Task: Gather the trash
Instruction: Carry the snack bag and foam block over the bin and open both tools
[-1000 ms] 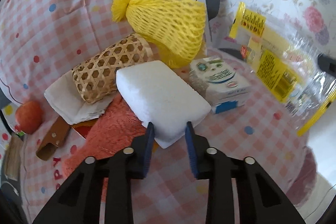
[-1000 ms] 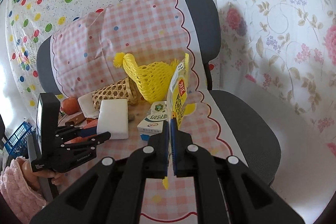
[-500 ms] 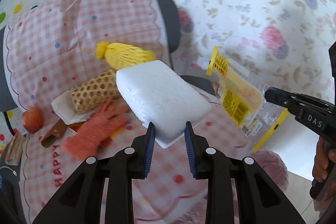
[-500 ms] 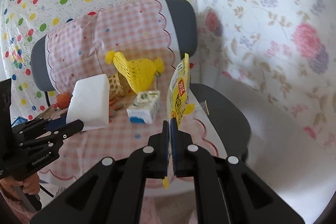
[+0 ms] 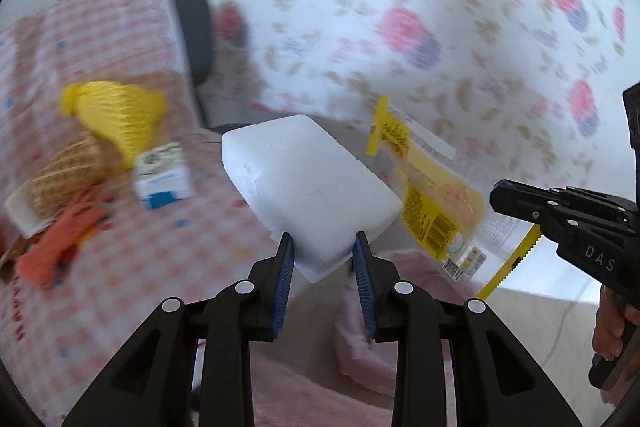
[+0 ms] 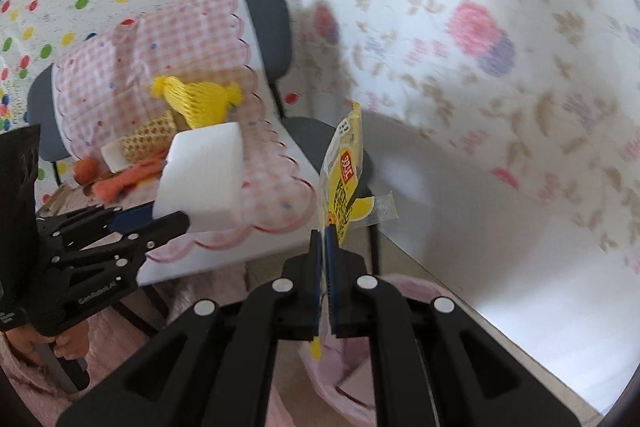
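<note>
My left gripper (image 5: 323, 247) is shut on a white foam block (image 5: 304, 183) and holds it in the air past the front edge of the pink checked chair seat (image 5: 168, 267). It also shows in the right wrist view (image 6: 202, 179). My right gripper (image 6: 324, 239) is shut on a yellow and clear plastic wrapper (image 6: 344, 171), which hangs upright to the right of the block; the wrapper shows in the left wrist view (image 5: 424, 195). A pink bin (image 6: 400, 379) lies below both grippers.
On the seat lie a yellow foam net (image 5: 116, 115), a woven bamboo tube (image 5: 64, 171), a small milk carton (image 5: 162, 175) and an orange glove (image 5: 56, 239). The grey chair back (image 6: 268, 27) and a floral wall (image 6: 480, 27) stand behind.
Both grippers have drawn back and off the chair seat with the foam block and wrapper, moving right and lower. The milk carton is uncovered on the seat. The pink bin has come into view.
</note>
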Available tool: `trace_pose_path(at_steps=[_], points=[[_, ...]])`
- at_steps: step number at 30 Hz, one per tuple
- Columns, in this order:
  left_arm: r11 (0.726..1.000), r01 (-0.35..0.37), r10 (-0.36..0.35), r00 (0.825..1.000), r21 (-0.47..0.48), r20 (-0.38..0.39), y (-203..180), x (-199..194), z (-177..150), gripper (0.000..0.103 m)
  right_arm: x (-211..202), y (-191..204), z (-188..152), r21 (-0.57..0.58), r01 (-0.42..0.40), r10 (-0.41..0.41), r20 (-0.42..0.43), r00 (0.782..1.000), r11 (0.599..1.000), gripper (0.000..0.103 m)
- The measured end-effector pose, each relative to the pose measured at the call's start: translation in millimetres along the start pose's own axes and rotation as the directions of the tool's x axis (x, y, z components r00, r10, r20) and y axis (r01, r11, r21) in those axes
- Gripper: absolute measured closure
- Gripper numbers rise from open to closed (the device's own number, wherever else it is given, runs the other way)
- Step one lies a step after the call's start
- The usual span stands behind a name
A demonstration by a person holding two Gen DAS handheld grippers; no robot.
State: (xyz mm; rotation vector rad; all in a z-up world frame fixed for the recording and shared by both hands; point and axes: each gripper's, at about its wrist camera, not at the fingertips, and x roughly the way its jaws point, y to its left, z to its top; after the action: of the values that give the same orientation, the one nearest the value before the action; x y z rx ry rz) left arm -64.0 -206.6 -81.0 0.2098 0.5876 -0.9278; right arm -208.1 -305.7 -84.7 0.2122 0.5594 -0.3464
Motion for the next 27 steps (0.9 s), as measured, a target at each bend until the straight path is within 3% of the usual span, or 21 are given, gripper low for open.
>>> trace_pose_path(at_steps=[4,12,19,23,26,27], points=[[0.996,0.061,-0.059,0.998,0.065,-0.033,-30.6,20.3,-3.8,0.072,-4.1,-23.5,-19.5,0.057,0.041,-0.039,-0.037,0.999,0.998,0.100],[0.985,0.123,-0.110,0.988,0.121,-0.106,-70.9,67.1,-19.2,0.071,3.5,-56.5,-49.5,0.136,0.095,-0.082,-0.098,0.992,0.986,0.100],[0.981,0.153,-0.130,0.976,0.120,-0.177,-75.7,98.8,-26.4,0.068,28.5,-75.3,-59.0,0.182,0.096,-0.070,-0.148,0.987,0.979,0.100],[0.980,0.176,-0.152,0.965,0.098,-0.213,-74.8,114.5,-27.3,0.060,46.0,-82.6,-62.4,0.200,0.096,-0.059,-0.186,0.981,0.975,0.099],[0.981,0.180,-0.157,0.957,0.075,-0.242,-73.4,125.0,-28.0,0.052,56.0,-88.2,-64.2,0.214,0.108,-0.062,-0.211,0.975,0.971,0.092],[0.981,0.181,-0.160,0.956,0.069,-0.245,-72.0,126.0,-28.3,0.052,57.5,-89.5,-64.9,0.219,0.112,-0.064,-0.216,0.974,0.969,0.085]])
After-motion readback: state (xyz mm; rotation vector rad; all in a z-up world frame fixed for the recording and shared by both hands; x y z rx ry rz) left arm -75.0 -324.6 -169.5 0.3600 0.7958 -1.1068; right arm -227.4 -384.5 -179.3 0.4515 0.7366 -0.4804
